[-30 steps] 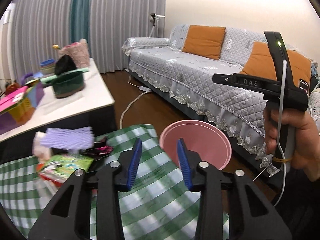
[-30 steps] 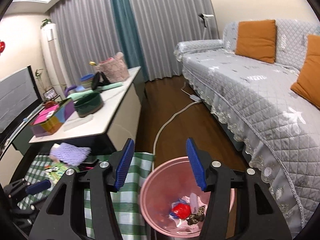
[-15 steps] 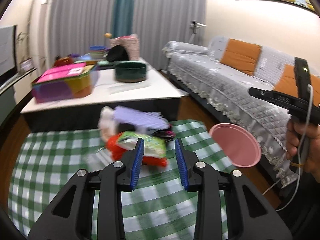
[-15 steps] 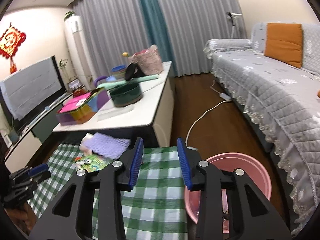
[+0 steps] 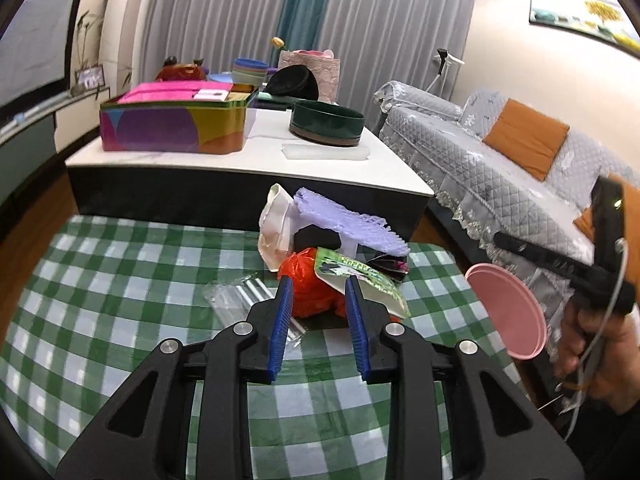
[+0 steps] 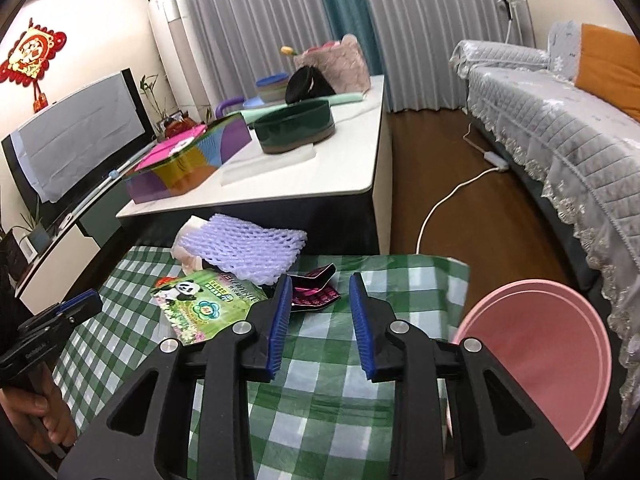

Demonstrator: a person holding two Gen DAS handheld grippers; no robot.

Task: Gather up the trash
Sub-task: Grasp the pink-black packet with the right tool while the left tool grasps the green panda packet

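The trash pile sits on the green checked bench (image 5: 120,288), with the pink bin (image 6: 536,360) off to the right. The left gripper (image 5: 318,312) is nearest the red bag (image 5: 312,284), straight ahead. Its jaws have just been closing, partly open, empty. The right gripper (image 6: 318,316) faces the dark wrapper (image 6: 314,292), jaws also closing, empty.

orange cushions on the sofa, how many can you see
2 for certain. One orange cushion leans on the sofa backrest. A second sits further right, mostly behind the right gripper. More may be hidden past the picture's edge.
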